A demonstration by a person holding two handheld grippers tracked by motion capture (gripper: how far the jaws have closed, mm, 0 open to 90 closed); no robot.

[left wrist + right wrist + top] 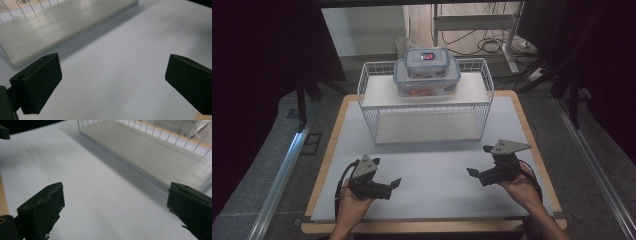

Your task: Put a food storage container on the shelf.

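White table [432,170] bears label-topped containers [427,70], writing unreadable

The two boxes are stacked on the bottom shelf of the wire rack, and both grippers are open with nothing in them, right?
Not quite. The boxes sit stacked on the top shelf of the rack, as the high view shows. The rest holds: the left gripper and right gripper are open and empty.

The small container's [427,62] lid bears a red-and-blue label, too small to read.
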